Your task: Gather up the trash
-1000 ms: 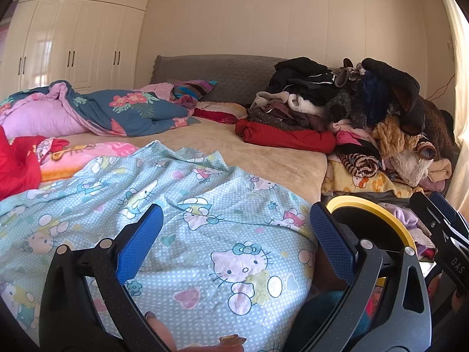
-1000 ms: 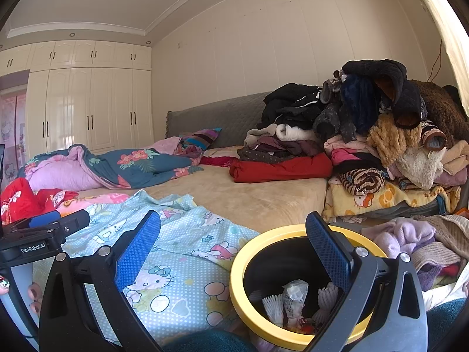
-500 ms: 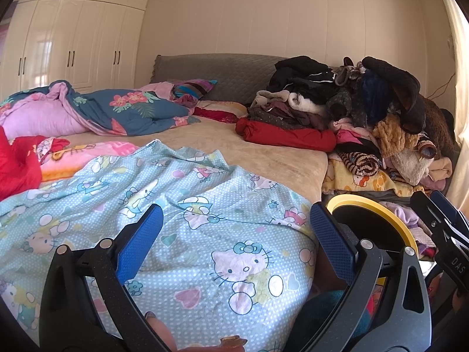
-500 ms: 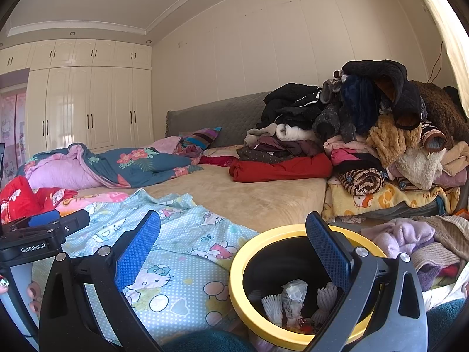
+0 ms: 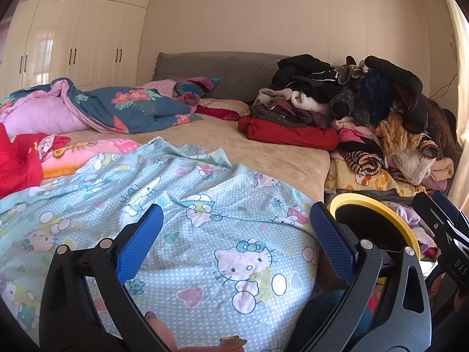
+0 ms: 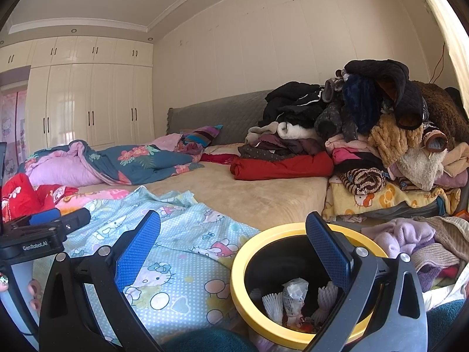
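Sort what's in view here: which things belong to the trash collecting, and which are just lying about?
Belongs to the job:
- yellow-rimmed bin
- wrappers and white foam nets inside it
- left tool and right tool, both open and empty

Just lying about:
- cartoon-cat sheet
- clothes pile
- floral quilt
- red garment

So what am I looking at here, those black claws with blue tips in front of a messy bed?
Those are two hand-held grabbers, one in each of a person's hands, each with a camera looking along its fingers. One picture is from the left gripper, the other from the right gripper. Both are open and hold nothing. Ahead is a bed with a cartoon-cat sheet and a clothes pile. Beside the bed stands a yellow-rimmed bin with crumpled wrappers inside.
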{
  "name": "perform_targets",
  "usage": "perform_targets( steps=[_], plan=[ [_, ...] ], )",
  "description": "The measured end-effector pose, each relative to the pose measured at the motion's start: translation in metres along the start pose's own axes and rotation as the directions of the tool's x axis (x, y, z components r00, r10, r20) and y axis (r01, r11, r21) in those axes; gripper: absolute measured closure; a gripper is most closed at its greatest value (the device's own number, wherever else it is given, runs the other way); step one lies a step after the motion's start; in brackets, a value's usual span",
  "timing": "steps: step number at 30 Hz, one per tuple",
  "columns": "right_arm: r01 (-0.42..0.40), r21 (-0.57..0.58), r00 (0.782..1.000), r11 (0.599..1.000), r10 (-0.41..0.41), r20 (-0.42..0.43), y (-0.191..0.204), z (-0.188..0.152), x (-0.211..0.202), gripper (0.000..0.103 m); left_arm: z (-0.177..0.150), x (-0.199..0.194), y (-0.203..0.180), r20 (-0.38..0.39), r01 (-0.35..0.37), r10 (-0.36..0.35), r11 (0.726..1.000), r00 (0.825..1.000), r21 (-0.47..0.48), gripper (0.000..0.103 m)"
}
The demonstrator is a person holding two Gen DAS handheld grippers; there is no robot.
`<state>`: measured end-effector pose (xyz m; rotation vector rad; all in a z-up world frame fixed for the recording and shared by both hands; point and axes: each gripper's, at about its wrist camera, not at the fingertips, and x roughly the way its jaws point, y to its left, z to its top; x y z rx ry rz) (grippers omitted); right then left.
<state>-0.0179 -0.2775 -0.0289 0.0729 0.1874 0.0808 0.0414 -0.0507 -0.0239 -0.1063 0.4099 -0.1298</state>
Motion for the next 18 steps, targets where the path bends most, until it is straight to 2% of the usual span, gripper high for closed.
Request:
perform_targets(
  steps=[4,6,7,9,11,12,13,14,15,16,17,18],
  plan=[
    [-0.038,-0.011,0.999,0.999,0.038,-0.005,0.006,0.005,0.002,0.006,-0.003,0.005,0.005,-0.029,-0.018,0.018,1.0,0.999,-0.003,0.011],
    [-0.075,-0.031,0.997,0.997,0.075,-0.006,0.019,0.011,0.007,0.006,-0.002,0.007,0.017,-0.043,-0.035,0.034,0.999,0.998,-0.024,0.011],
    [-0.122,-0.041,0.992,0.992,0.122,-0.017,0.03,0.014,0.012,0.006,-0.001,0.008,0.024,-0.052,-0.046,0.044,0.998,0.998,-0.041,0.011],
    [-0.225,-0.053,0.973,0.973,0.222,-0.059,0.06,0.019,0.025,0.006,0.001,0.009,0.056,-0.073,-0.095,0.089,0.991,0.993,-0.094,0.011],
    [-0.35,-0.062,0.933,0.935,0.341,-0.117,0.099,0.018,0.039,0.006,0.002,0.007,0.1,-0.097,-0.205,0.192,0.967,0.977,-0.149,0.011],
    [-0.42,-0.067,0.899,0.905,0.405,-0.164,0.122,0.016,0.047,0.006,0.001,0.005,0.132,-0.118,-0.294,0.275,0.938,0.954,-0.183,0.011],
    [-0.524,-0.066,0.832,0.849,0.493,-0.255,0.159,0.009,0.058,0.006,-0.001,0.002,0.168,-0.154,-0.393,0.367,0.896,0.917,-0.207,0.011],
    [-0.585,-0.061,0.781,0.809,0.541,-0.313,0.186,0.004,0.064,0.006,-0.003,0.002,0.192,-0.189,-0.457,0.422,0.864,0.887,-0.212,0.011],
    [-0.659,-0.058,0.703,0.75,0.588,-0.399,0.224,-0.009,0.072,0.006,-0.009,0.001,0.23,-0.252,-0.542,0.49,0.811,0.835,-0.219,0.011],
    [-0.708,-0.058,0.638,0.703,0.602,-0.48,0.252,-0.021,0.079,0.006,-0.015,-0.001,0.257,-0.294,-0.589,0.522,0.774,0.801,-0.231,0.011],
    [-0.771,-0.04,0.533,0.636,0.61,-0.586,0.288,-0.041,0.086,0.006,-0.026,-0.003,0.288,-0.344,-0.639,0.551,0.729,0.76,-0.246,0.011],
    [-0.805,-0.015,0.459,0.592,0.607,-0.649,0.312,-0.058,0.091,0.006,-0.037,-0.006,0.317,-0.391,-0.684,0.575,0.685,0.719,-0.251,0.011]
  ],
)
